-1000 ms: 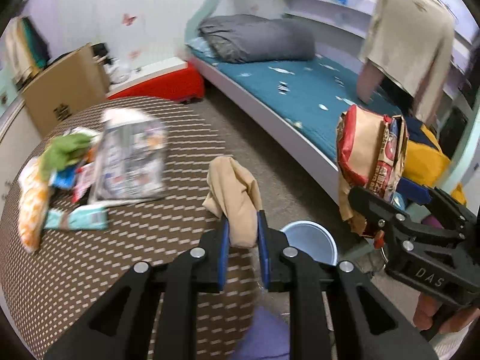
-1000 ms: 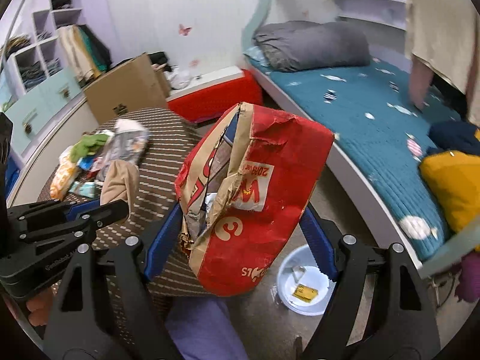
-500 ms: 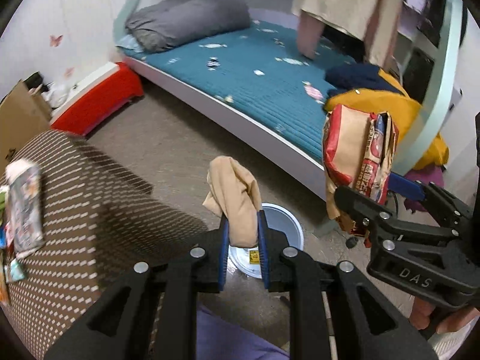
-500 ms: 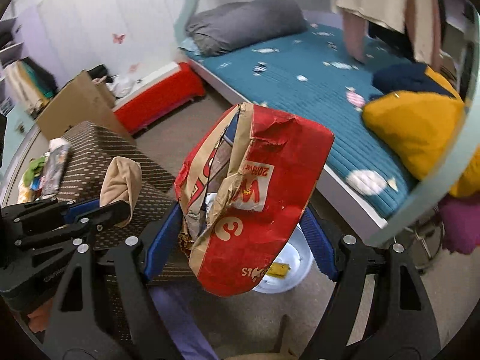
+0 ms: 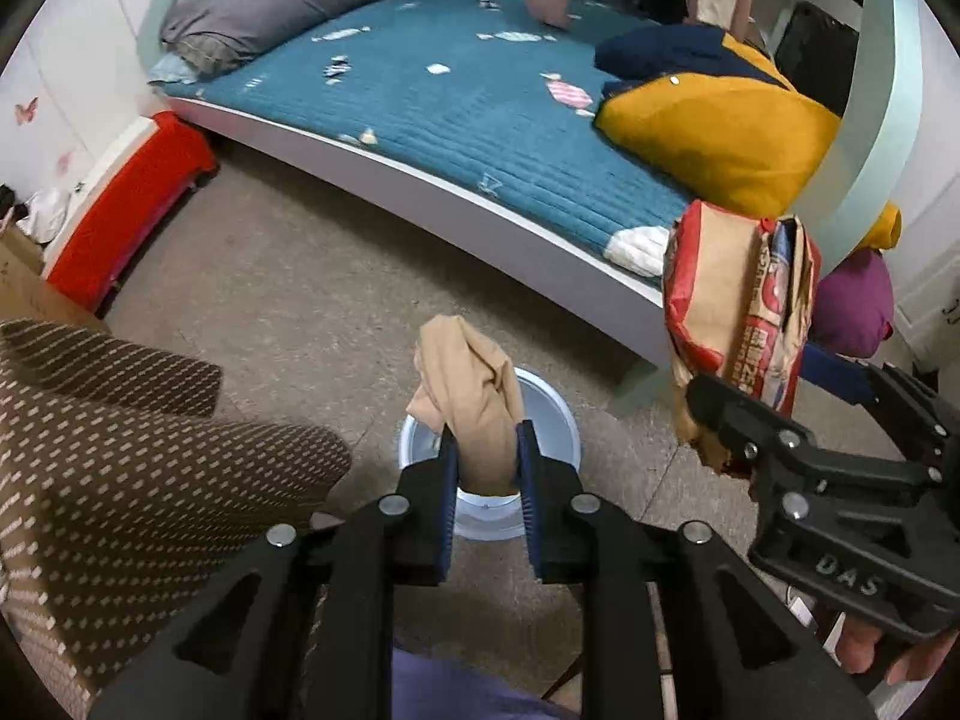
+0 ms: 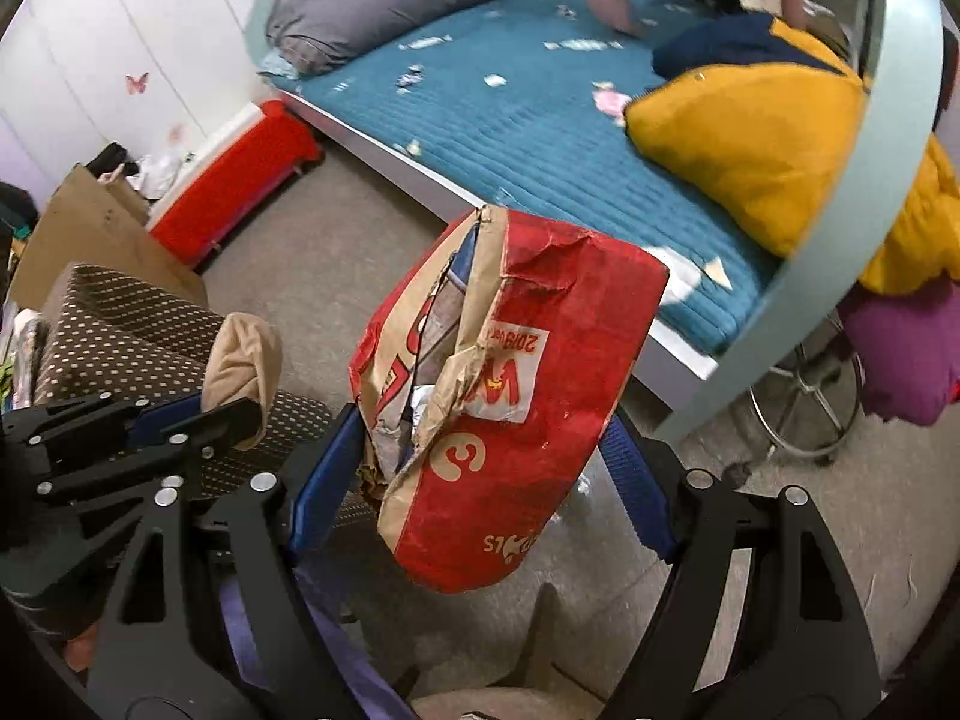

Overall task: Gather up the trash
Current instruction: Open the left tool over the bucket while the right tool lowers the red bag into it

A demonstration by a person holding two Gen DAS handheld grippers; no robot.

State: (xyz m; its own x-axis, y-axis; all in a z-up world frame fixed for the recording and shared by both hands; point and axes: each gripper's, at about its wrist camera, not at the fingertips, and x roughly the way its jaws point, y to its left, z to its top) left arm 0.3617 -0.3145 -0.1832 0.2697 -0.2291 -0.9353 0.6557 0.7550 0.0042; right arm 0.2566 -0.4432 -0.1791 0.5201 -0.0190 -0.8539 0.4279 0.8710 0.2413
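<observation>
Left wrist view: left tongs (image 5: 485, 450), just eased a bit wider, grip a beige crumpled wrapper (image 5: 468, 402) above a pale blue bin (image 5: 558, 420) on the floor.

Right wrist view: right tongs (image 6: 480, 474) clamp a torn red paper bag (image 6: 510, 402) w/ trash, near the bed (image 6: 510, 114).

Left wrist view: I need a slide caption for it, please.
Left gripper holds a tan crumpled wad above the pale-blue bin, jaws just easing open.
</observation>
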